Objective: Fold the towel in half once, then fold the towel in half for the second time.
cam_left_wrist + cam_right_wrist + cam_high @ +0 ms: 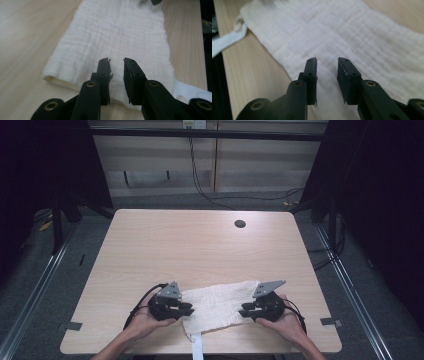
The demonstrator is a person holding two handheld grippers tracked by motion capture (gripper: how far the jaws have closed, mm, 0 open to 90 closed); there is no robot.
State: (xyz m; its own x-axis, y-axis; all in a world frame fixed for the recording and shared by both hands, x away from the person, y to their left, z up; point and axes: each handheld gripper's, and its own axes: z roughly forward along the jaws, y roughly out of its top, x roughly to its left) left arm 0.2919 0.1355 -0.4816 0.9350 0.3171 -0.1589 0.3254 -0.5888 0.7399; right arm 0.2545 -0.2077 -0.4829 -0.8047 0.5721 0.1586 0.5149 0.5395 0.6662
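Observation:
A folded white cloth [217, 307] lies flat near the front edge of the wooden table [200, 245]. A white strap [198, 347] runs from its front corner over the table's edge. My left gripper [189, 309] is at the cloth's left end and my right gripper [243, 311] at its right end, pointing at each other. In the left gripper view the jaws [116, 61] stand a little apart over the cloth [112, 32], with nothing pinched between them. In the right gripper view the jaws [327, 60] also stand apart above the cloth [337, 32], and the strap [224, 42] shows at the left.
A round cable hole [240, 224] sits in the table's far right part. Small grey tape pieces [73, 325] [331, 322] mark the front corners. Metal rails run along the floor on both sides, and cables hang at the wall behind.

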